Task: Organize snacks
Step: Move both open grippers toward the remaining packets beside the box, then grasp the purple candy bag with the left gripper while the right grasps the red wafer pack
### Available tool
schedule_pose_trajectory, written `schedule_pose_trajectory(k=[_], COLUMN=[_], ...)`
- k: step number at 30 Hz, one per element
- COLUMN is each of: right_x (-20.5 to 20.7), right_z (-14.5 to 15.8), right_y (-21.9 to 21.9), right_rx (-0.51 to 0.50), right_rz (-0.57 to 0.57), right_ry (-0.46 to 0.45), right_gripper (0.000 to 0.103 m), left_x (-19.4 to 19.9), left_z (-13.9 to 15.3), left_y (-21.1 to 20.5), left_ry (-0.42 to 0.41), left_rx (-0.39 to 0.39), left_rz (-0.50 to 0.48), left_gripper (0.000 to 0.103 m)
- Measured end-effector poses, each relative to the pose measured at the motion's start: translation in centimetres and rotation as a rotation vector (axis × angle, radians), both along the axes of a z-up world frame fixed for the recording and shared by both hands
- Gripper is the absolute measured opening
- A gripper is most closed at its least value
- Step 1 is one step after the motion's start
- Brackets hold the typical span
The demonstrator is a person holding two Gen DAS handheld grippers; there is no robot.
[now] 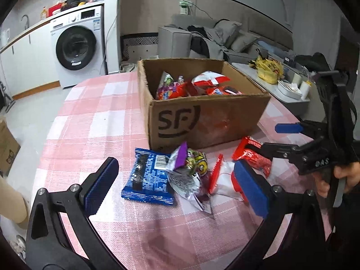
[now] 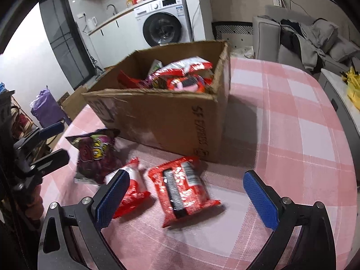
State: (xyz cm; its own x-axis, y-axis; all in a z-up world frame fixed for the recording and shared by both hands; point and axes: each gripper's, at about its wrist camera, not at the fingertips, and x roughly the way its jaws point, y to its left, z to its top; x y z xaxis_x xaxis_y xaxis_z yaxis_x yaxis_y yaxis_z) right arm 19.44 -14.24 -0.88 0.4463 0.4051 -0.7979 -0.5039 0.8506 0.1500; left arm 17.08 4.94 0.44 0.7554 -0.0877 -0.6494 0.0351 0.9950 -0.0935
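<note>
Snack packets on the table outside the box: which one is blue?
The blue packet, leftmost of the loose ones in the left wrist view. Its neighbours are purple-and-silver and red.

Soft indoor light, faint shadows — heavy fisheye bending, dark vignetted corners, slight blur.

Left claw [image 1: 177, 186]: black frame with triangular cut-outs, silver round-head screws at the pivots, blue ribbed pads [image 1: 101, 186]. Right claw [image 2: 186, 196]: same black frame, silver screws, blue ribbed pads [image 2: 261, 202]; white stamped characters on its body. Right hand [image 1: 337, 176]: bare skin, grey trigger lever beside the fingers.
</note>
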Motion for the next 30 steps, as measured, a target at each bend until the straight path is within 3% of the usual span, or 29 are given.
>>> schedule_pose_trajectory(k=[4,8,11,16,27,30], right_x=[0.4,0.6,0.7,0.5,0.1,0.0], right_z=[-0.7,-1.0,-1.2,-1.5,-2.4,-2.6], right_y=[-0.2,-0.3,-0.2,-0.1,0.7,0.8], right_rx=[-0.021,-0.025,-0.027,0.013,-0.010,-0.015], right_rz=[-0.010,-0.006,0.002,0.040,0.070,0.075], right_ry=[0.015,0.022,0.025,0.056,0.075,0.081], right_gripper=[0.103,0.103,0.103,0.103,0.103,0.103], left_x=[-0.1,-0.2,-0.1,0.5,1.4,1.7], left_z=[-0.1,-0.3,-0.6,-1.4,-3.2,-3.7], left_y=[-0.7,-0.8,-0.8,-0.8,-0.9,-1.0], left_ry=[-0.008,-0.016,-0.008,0.025,0.066,0.079], left_rx=[0.004,-0.039,-0.066,-0.098,-0.117,-0.120], left_rz=[-0.039,-0.075,-0.082,-0.091,-0.061,-0.061], left_gripper=[0.102,0.100,0.089,0.063,0.061,0.053])
